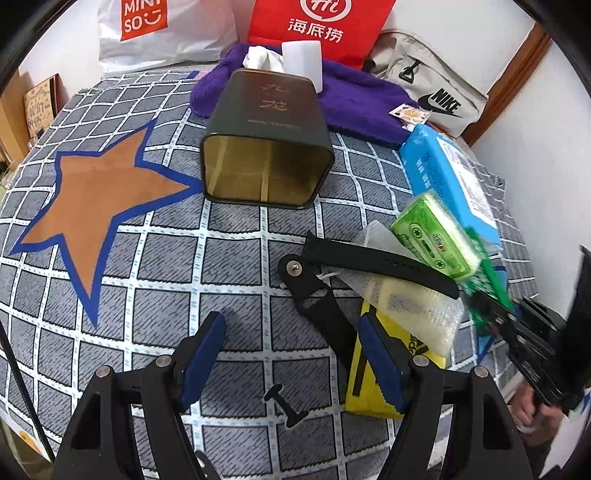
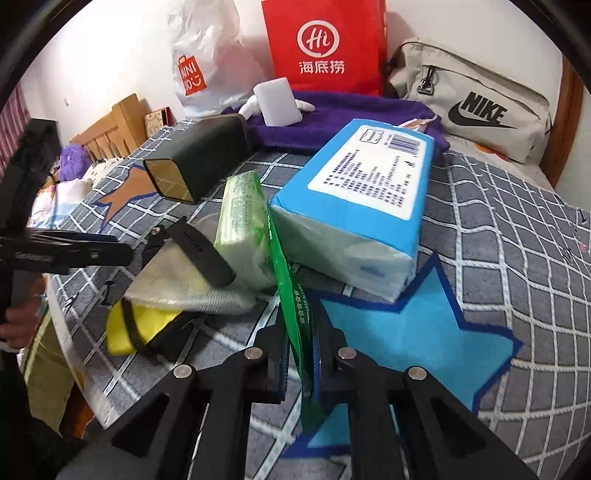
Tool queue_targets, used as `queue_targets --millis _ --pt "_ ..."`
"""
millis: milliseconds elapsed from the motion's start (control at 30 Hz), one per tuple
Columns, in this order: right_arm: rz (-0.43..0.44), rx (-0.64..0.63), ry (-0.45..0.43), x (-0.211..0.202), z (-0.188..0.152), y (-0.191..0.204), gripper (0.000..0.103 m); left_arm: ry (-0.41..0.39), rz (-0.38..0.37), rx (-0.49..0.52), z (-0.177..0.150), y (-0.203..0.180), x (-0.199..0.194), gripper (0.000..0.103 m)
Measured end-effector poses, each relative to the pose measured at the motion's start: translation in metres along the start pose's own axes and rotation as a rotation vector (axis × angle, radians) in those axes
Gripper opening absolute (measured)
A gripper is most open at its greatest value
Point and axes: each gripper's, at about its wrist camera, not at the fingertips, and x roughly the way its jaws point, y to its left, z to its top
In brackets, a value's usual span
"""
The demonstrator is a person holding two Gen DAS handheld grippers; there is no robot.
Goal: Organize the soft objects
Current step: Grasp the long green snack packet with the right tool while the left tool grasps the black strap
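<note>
Right tool (image 2: 301, 354): jaws are pinching the green plastic wrapper tail of a small green-and-white tissue pack (image 2: 245, 229); the pads are nearly together with only the film between them. The pack is hanging forward of the tool, its lower end sitting against a clear bubble-wrap pouch (image 2: 184, 284) and a black watch strap (image 2: 201, 245) that is lying across that pouch. In the left wrist view the same green pack (image 1: 436, 236) is showing blurred at the right tool's tip.

Left tool (image 1: 291, 354): jaws are standing wide, with nothing between the blue pads (image 1: 380, 365); it is hovering over the grey checked bedspread (image 1: 236, 251), just beside a yellow pouch (image 1: 365, 380) that is lying partly under the bubble wrap.

Other items on the bed: a large blue-wrapped tissue brick (image 2: 362, 206) is lying just right of the green pack; a dark green rectangular tin (image 1: 266, 147) is lying on its side, open mouth toward the left camera, gold interior showing. Behind it, a purple plush towel (image 1: 354, 103) is carrying a white block (image 1: 303, 62). Against the wall, a red paper bag (image 2: 325, 44), a white plastic shopping bag (image 1: 159, 33) and a beige canvas bag (image 2: 472, 110) are standing.

A hand (image 2: 18, 325) is gripping the left tool's handle at the frame edge.
</note>
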Motion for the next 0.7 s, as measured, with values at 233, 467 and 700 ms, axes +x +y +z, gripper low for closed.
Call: queue_targets --millis 233,467,700 --pt "-0.002 0.056 -0.031 -0.027 -0.019 -0.009 0.008 0.0 0.205 0.093 0.009 -0.031 0.022 0.072" --pt "0.004 0.088 -0.013 -0.025 -0.033 -0.016 0.007 -0.046 0.25 0.114 0.011 -0.046 0.027 0.053" --pt "0.016 0.074 -0.013 -0.019 -0.033 -0.014 0.008 -0.018 0.195 -0.009 0.007 0.004 0.003 0.027"
